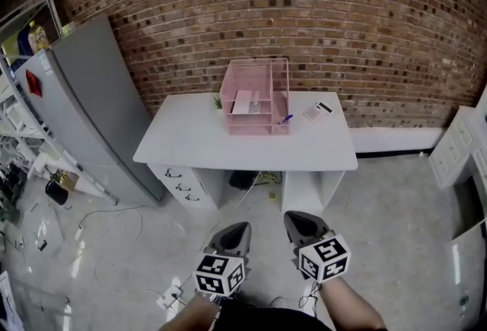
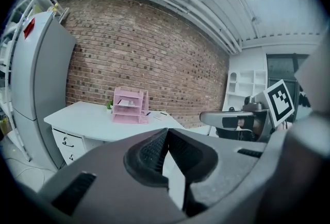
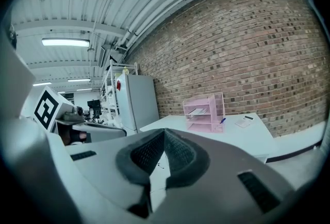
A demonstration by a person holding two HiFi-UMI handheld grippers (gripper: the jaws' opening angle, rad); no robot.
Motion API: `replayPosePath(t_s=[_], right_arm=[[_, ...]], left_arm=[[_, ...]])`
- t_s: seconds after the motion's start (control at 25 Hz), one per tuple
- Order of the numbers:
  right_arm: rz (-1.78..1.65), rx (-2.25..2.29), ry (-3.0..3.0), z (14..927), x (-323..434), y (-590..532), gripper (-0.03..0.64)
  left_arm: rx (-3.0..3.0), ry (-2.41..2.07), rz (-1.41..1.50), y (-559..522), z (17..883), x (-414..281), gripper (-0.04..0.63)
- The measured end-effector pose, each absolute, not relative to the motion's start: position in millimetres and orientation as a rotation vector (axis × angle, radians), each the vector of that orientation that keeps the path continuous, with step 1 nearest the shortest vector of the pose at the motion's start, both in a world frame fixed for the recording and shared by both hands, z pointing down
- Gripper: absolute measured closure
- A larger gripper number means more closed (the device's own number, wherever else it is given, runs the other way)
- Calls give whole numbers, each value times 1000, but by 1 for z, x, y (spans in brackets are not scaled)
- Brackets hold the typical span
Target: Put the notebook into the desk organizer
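Both grippers are held low in the head view, over the floor and well apart from the white table (image 1: pixel 190 143). The jaws of the left gripper (image 1: pixel 234 234) are closed together with nothing between them, and the same is seen of the right gripper (image 1: pixel 303 224). Neither is carrying anything.

The pink desk organizer (image 1: pixel 232 86) stands upright near the back of the table, by the brick wall. A pale flat thing (image 1: pixel 245 102) is seen lying in 1 of its tiers. It is judged likely to be the notebook, though it is too small to be confirmed. No other notebook is made out on the table. Only what looks like a calculator (image 1: pixel 318 111) and a blue pen (image 1: pixel 286 119) lie to the organizer's right.

2 stages are fitted by this. Either the notebook is already lodged in the organizer as the task wants, or the pale thing is something else and the notebook lies out of sight. No particular next move is settled. Any handling at the table would call for the gap to it to be closed.
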State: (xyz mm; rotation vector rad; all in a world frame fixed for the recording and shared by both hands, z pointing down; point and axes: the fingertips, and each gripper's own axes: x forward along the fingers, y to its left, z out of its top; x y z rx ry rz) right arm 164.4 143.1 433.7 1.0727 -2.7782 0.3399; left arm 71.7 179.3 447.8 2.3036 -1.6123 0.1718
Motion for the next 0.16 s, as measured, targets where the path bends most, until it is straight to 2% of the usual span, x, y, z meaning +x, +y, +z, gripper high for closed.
replayPosePath(t_s=[0.16], right_arm=[[342,1069,-2784,433,170,140,614]], left_arm=[[2303,-1614,174,175,448,79,589]])
